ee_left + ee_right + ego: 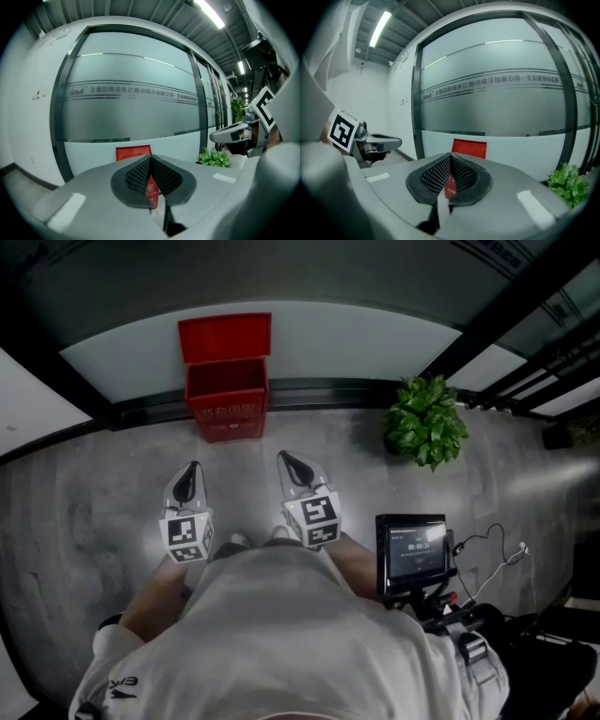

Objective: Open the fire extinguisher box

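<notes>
Holding my left gripper (pixel 192 472) and right gripper (pixel 289 461) clenched and empty, I judge the far fire extinguisher box (pixel 226 401) stiff metal; its raised lid (pixel 225 337) offers a thin edge.

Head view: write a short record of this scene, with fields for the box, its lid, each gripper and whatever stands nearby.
Box: red rectangular fire extinguisher box, on the grey floor against the frosted glass wall
Lid: red lid raised upright, box open
Left gripper: jaws together, empty, apart from the box
Right gripper: jaws together, empty, apart from the box
Nearby: green leafy plant to the right of the box; small black screen by the person's right side
</notes>
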